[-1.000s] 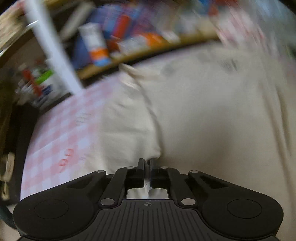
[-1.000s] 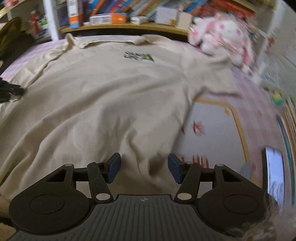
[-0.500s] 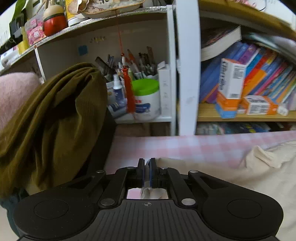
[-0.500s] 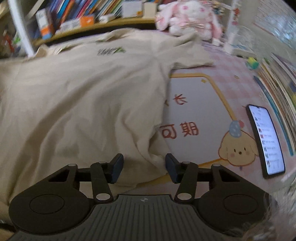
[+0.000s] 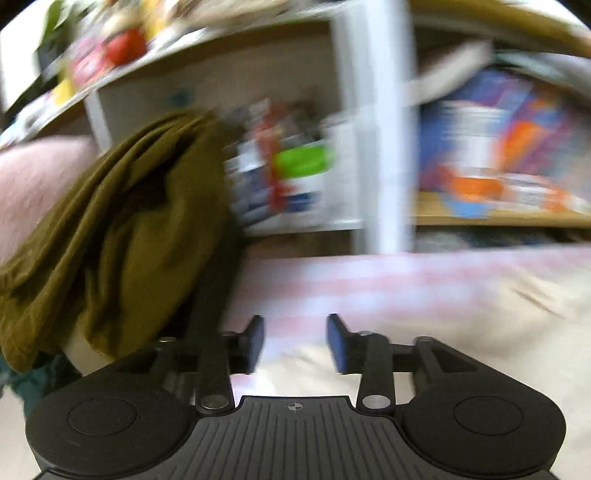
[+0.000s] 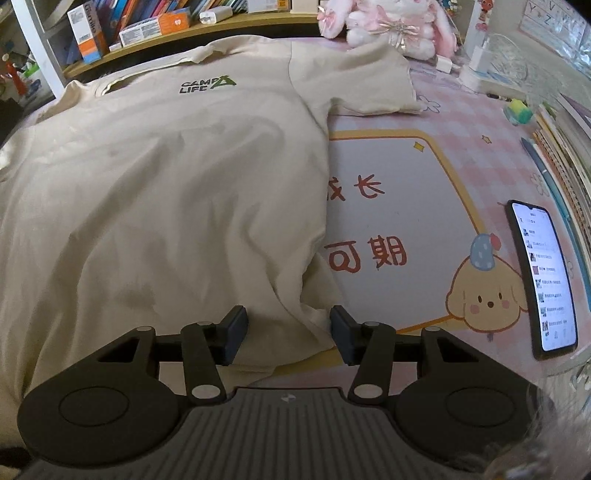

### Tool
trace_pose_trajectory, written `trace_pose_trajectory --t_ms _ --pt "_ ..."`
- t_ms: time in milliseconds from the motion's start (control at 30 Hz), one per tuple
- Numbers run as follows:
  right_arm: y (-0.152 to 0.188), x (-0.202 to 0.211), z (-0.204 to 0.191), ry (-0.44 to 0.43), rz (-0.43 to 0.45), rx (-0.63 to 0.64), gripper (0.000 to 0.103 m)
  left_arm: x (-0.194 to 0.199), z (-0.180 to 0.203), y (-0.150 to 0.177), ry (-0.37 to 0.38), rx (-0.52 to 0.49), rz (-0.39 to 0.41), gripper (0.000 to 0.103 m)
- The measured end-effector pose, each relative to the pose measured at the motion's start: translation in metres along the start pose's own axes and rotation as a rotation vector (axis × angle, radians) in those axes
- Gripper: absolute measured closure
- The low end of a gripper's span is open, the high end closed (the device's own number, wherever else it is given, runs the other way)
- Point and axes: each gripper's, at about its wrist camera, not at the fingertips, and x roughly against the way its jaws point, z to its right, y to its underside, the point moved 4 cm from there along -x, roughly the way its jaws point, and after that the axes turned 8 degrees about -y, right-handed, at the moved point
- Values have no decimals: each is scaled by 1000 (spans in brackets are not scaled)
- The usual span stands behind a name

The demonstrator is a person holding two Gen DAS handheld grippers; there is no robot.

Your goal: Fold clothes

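beige t-shirt spread flat, left gripper letting go

the bench (image 6: 461, 122), covered by a pink checked mat with a cartoon puppy, carries a beige t-shirt (image 6: 166, 192) laid face up, collar toward the far edge by the bookshelf (image 6: 155, 22) and hem toward the near edge. it covers the left and middle of the bench, and its right sleeve lies out flat toward the far right corner. spread this way, it looks ready for a first fold, with side seam and hem both reachable.

an olive garment (image 5: 110, 229) is draped over something at the bench's left end, apart from the shirt; it may be next in line.

a phone (image 6: 543, 277) lies screen up near the right edge, clear of the cloth, and a pink plush rabbit (image 6: 391, 26) sits at the far edge.

the right gripper (image 6: 288, 332) hovers with its jaws spread over the shirt's near right hem corner, cloth lying below and between them but not pinched. compared with a second ago, its view has turned so that more of the mat shows, and the spread is about the same.

the left gripper (image 5: 295, 341) is opening, nothing between its jaws; shirt edge and mat lie below. half a second ago it was pressed together on a bit of beige cloth, so it has released the fabric at the left side.
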Motion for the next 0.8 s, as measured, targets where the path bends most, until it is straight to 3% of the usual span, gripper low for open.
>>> trace_pose_trajectory --t_ms 67,167,267,333,400,533,633,700,800 --pt "2 1 2 8 1 8 51 34 22 19 123 -33 12 45" --pt "6 0 6 -1 -8 10 51 72 36 56 291 -44 -48 37" --pt "10 0 8 -28 -18 10 55 100 51 91 380 -34 -123 36" --pt "10 1 7 -48 -24 17 74 110 60 110 408 -26 -160 36" --pt "9 3 5 -69 -30 27 85 113 64 122 432 -36 -190 36" --pt "4 27 -10 -164 -10 22 88 116 70 135 393 -120 -209 36" --pt "-6 59 -8 -279 71 -60 88 118 69 134 388 -128 -200 36" --pt "-11 67 5 -182 95 -83 88 120 65 135 384 -121 -198 36" --pt "-6 59 24 51 55 -20 82 122 61 137 376 -123 -208 34"
